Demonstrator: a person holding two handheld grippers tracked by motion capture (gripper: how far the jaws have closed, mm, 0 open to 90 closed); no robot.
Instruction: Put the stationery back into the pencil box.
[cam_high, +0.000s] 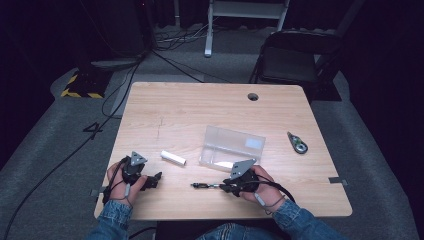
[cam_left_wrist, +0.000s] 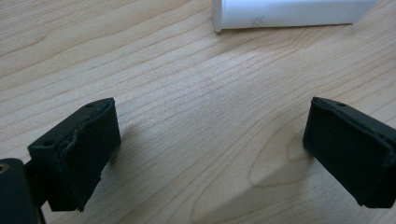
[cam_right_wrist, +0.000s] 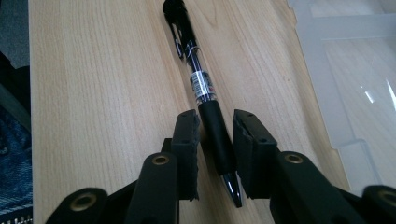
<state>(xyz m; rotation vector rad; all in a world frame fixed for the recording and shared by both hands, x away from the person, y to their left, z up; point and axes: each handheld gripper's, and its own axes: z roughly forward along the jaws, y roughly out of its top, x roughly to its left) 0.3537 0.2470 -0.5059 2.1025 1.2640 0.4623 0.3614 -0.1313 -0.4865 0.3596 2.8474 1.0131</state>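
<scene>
Black-and-clear plastic ballpoint pen (cam_right_wrist: 203, 88): recorded flat on the light wooden table (cam_high: 200, 105), near right. Judged light, stiff, slippery on its barrel; best taken at the rubber grip. Right gripper (cam_right_wrist: 215, 140): jaws were set about that grip, a sliver of gap remaining. Left gripper (cam_left_wrist: 210, 154): released. Clear plastic box (cam_high: 231, 148): one white item was noted inside.
</scene>
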